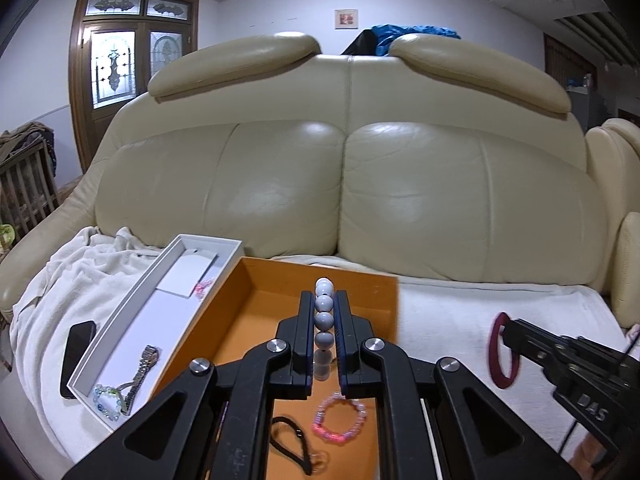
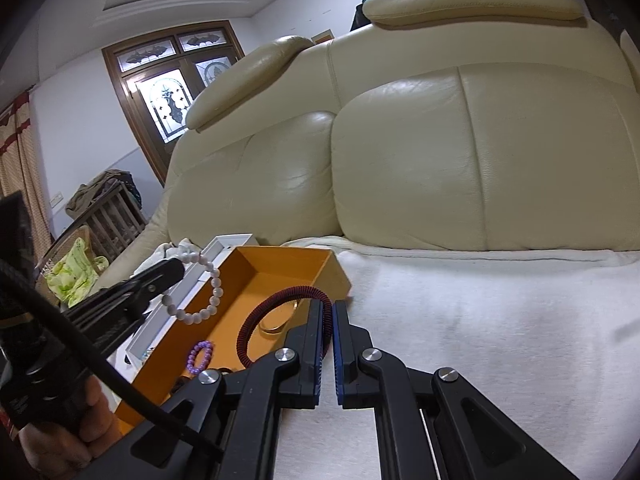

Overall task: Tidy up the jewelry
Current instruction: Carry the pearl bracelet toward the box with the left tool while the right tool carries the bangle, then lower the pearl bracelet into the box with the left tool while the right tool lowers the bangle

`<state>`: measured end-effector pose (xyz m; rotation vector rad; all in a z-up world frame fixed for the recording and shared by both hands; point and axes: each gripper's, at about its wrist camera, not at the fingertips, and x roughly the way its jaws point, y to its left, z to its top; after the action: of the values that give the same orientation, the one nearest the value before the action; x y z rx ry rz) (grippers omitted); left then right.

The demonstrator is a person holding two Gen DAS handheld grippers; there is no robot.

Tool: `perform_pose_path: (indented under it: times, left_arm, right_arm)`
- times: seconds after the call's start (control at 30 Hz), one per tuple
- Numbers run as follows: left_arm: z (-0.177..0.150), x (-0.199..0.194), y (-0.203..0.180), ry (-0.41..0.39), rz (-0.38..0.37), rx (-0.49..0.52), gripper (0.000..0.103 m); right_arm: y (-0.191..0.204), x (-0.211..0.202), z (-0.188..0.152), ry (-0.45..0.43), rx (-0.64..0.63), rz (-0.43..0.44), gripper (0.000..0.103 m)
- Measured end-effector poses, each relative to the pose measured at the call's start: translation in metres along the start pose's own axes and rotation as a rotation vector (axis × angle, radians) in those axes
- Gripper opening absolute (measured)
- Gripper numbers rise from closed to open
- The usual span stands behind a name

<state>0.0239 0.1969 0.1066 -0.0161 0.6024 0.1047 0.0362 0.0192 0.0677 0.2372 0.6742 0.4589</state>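
My left gripper (image 1: 324,308) is shut on a white bead bracelet (image 1: 324,320) and holds it above the orange tray (image 1: 280,280); from the right wrist view the bracelet (image 2: 208,300) hangs as a loop over the tray (image 2: 320,276). My right gripper (image 2: 330,312) is shut on a dark red braided band (image 2: 256,316), held just right of the tray; it also shows in the left wrist view (image 1: 502,354). In the tray lie a pink bead bracelet (image 1: 340,418), a black cord (image 1: 292,440), a purple bead bracelet (image 2: 199,356) and a gold ring (image 2: 278,320).
A white box (image 1: 120,320) left of the tray holds a metal watch (image 1: 142,368), a pale green bead bracelet (image 1: 107,400) and a pink item (image 1: 204,286). A black phone (image 1: 76,356) lies on the white blanket (image 2: 480,320). The cream sofa back (image 1: 340,184) rises behind.
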Motion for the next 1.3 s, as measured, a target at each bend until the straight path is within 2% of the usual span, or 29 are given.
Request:
perform_pose_path:
  times: [0.6, 1.3]
  left_arm:
    - [-0.008, 0.034, 0.032, 0.063, 0.136, -0.005, 0.009]
    - [-0.011, 0.065, 0.051, 0.113, 0.213, 0.007, 0.009]
  right_arm:
    - [0.033, 0.009, -0.016, 0.041, -0.061, 0.090, 0.005]
    - [0.070, 0.025, -0.043, 0.104, -0.146, 0.165, 0.005]
